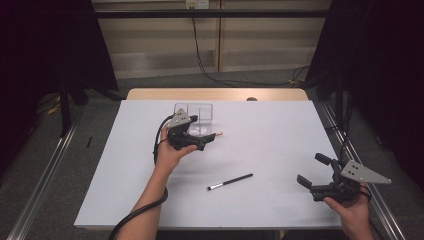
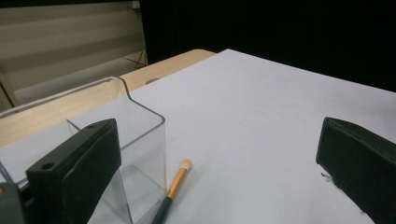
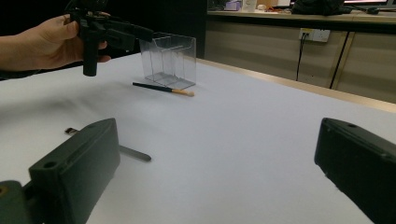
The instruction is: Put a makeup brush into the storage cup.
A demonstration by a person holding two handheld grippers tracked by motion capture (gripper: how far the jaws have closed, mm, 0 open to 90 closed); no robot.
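I am holding the left gripper (image 1: 207, 141) wide apart and empty above the tan-tipped brush (image 2: 175, 185), which is lying just beside the clear divided box (image 1: 194, 112). I am keeping the right gripper (image 1: 310, 171) spread too, gripping nothing, near the black brush (image 1: 230, 182) at mid-table.

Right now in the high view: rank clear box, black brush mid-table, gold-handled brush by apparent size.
1. Clear box, largest.
2. Black brush, a long thin stick.
3. Gold-handled brush: mostly hidden behind the left gripper, so its rank is unsure.
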